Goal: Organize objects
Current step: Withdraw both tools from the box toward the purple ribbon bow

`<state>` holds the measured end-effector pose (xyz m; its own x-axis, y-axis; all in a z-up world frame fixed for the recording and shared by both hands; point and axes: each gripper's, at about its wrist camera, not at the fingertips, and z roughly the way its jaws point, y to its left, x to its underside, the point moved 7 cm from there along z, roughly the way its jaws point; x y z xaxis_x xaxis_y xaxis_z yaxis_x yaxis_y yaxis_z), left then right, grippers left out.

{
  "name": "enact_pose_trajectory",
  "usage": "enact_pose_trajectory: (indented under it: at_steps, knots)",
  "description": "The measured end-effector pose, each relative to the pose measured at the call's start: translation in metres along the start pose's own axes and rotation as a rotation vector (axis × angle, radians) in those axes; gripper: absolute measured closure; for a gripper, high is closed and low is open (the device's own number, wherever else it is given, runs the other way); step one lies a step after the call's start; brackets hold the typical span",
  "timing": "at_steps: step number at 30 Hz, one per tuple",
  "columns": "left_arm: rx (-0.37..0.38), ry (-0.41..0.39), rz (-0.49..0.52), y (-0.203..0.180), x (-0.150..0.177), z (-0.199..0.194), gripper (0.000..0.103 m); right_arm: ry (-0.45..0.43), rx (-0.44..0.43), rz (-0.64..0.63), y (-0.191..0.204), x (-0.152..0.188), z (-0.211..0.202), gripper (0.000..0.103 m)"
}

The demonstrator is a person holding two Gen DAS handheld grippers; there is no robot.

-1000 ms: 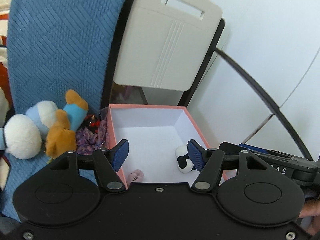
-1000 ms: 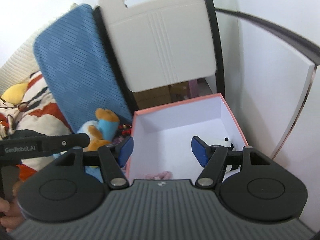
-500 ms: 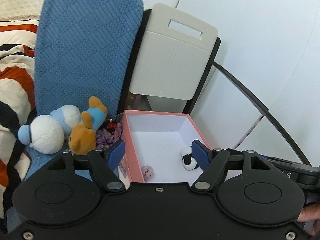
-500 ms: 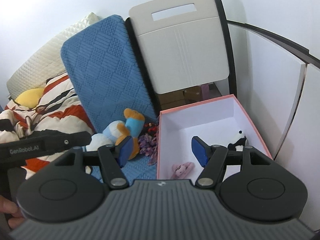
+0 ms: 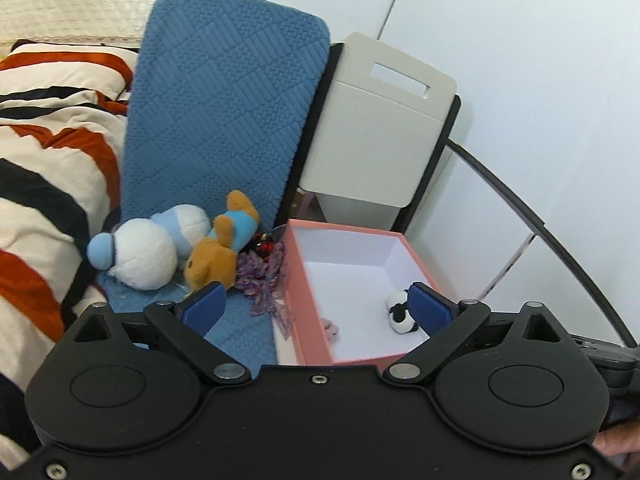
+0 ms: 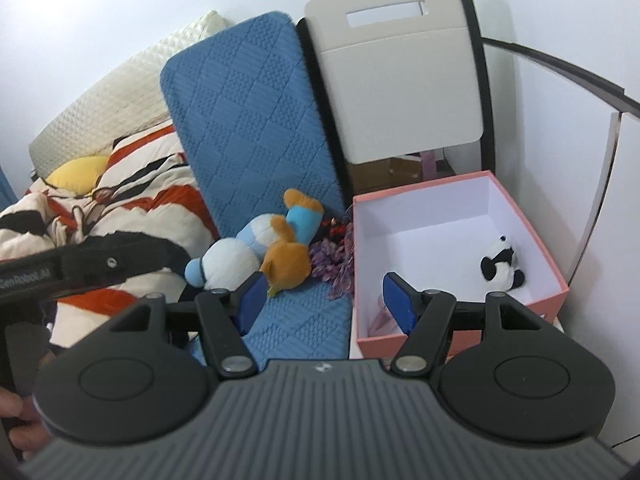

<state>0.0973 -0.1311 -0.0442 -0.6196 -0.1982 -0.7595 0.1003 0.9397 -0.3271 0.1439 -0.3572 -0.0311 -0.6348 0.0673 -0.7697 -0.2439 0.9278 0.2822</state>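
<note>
A pink box with a white inside stands open at the right of a blue cushion. In it lie a small panda toy and a tiny pink toy. Left of the box lie a white and blue plush, an orange-brown plush in a blue top and a purple tuft. My left gripper hovers back from the box, its jaws opening and gripping nothing. My right gripper is open and empty, near the box, the panda and the plush pile.
The blue quilted cushion leans upright behind the toys, beside a white panel with a handle slot. A striped orange, black and cream blanket covers the bed at the left. A white wall with a dark curved bar closes the right side.
Both grippers have drawn back from the box, so the bed and cushion show more fully. The left gripper's jaws have spread much wider. The right jaws kept their gap.
</note>
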Motion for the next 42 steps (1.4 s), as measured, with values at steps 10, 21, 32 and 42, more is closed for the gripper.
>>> enact_pose_trajectory:
  at_steps: [10,21,32,42]
  knots:
    - [-0.050,-0.010,-0.034,0.034,0.014,-0.019,0.000,0.023,-0.029,-0.005,0.023,0.021,0.009,0.008]
    - [-0.090,0.015,-0.033,0.063,0.024,0.005,0.000,0.071,-0.037,-0.038,0.039,0.036,0.041,0.008]
    - [-0.084,0.027,-0.064,0.094,0.031,0.043,0.000,0.125,-0.066,-0.149,0.063,0.040,0.073,0.009]
    - [-0.083,0.028,-0.080,0.115,0.034,0.077,0.000,0.172,-0.042,-0.206,0.067,0.050,0.104,0.012]
